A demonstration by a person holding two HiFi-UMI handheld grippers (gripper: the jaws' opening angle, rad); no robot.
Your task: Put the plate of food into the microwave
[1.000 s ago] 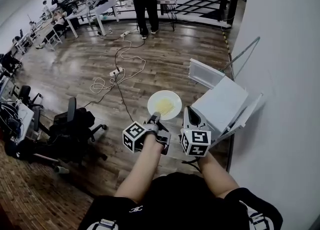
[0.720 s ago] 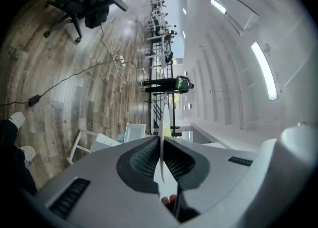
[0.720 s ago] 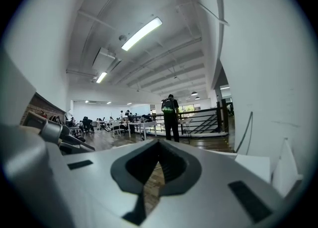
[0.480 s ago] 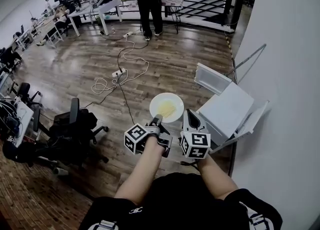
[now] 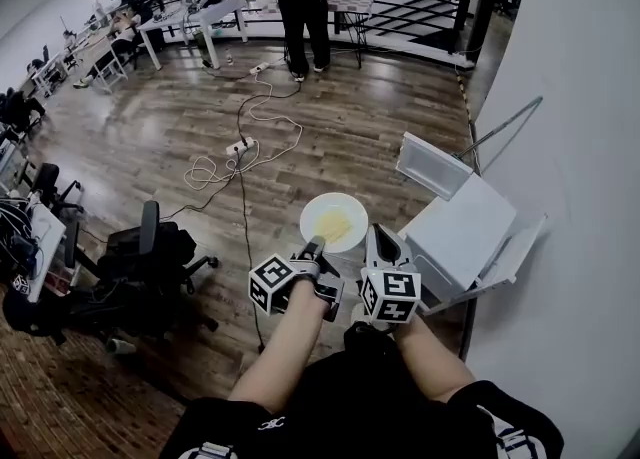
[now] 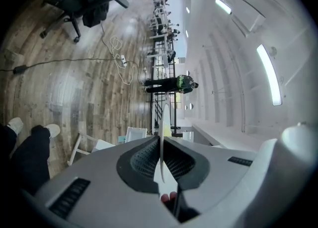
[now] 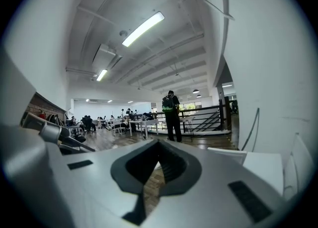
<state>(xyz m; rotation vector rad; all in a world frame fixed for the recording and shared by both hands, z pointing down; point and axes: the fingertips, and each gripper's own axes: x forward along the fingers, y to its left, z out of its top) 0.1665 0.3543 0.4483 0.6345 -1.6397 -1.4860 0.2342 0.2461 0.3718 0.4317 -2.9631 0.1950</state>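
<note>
A white plate [image 5: 333, 222] with pale yellow food on it is held out level over the wooden floor. My left gripper [image 5: 312, 245] is shut on its near rim. In the left gripper view the plate [image 6: 161, 142] shows edge-on, pinched between the two dark pads. Just right of the plate, my right gripper [image 5: 381, 239] is shut and holds nothing; in the right gripper view its jaw tips [image 7: 158, 146] meet with only floor behind them. No microwave shows in any view.
White folded furniture [image 5: 462, 225] leans by the white wall on the right. A black office chair [image 5: 150, 252] stands to the left, and cables with a power strip [image 5: 236, 145] lie on the floor ahead. A person [image 5: 300, 2] stands by the black railing.
The floor and the white furniture have slid nearer and lower in the head view as I walk forward. Both grippers and the plate keep their places relative to me.
</note>
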